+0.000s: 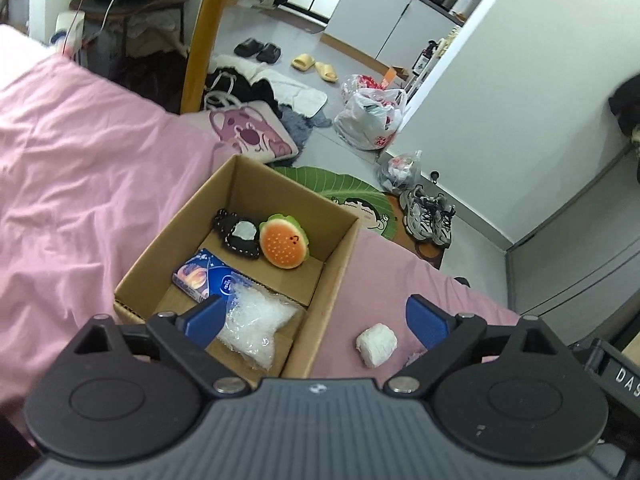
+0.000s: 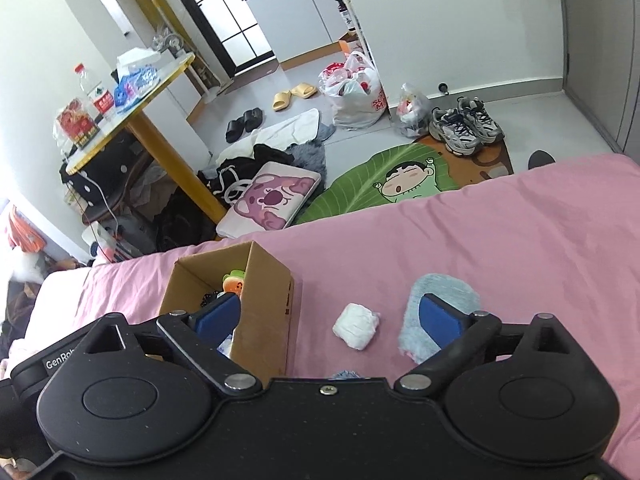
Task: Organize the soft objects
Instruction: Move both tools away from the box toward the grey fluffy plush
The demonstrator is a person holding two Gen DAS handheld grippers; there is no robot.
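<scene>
An open cardboard box (image 1: 340, 256) (image 2: 268, 304) rests on the pink bed sheet. Inside it lie a hamburger plush (image 1: 284, 242) (image 2: 234, 282), a black-and-white soft toy (image 1: 238, 236), a blue tissue pack (image 1: 208, 276) and a clear crinkly bag (image 1: 256, 324). A small white wad (image 1: 376, 344) (image 2: 357, 325) lies on the sheet to the right of the box. A fuzzy light-blue piece (image 2: 444, 292) lies right of the wad. My left gripper (image 1: 316, 320) hovers open over the box's near right corner. My right gripper (image 2: 332, 316) is open above the wad, holding nothing.
The pink bed sheet (image 1: 80, 184) (image 2: 520, 240) ends at an edge beyond the box. On the floor below are a pink bear cushion (image 2: 272, 200), a green leaf rug (image 2: 384, 184), sneakers (image 2: 466, 124), plastic bags (image 2: 356, 96) and a yellow-legged table (image 2: 132, 100).
</scene>
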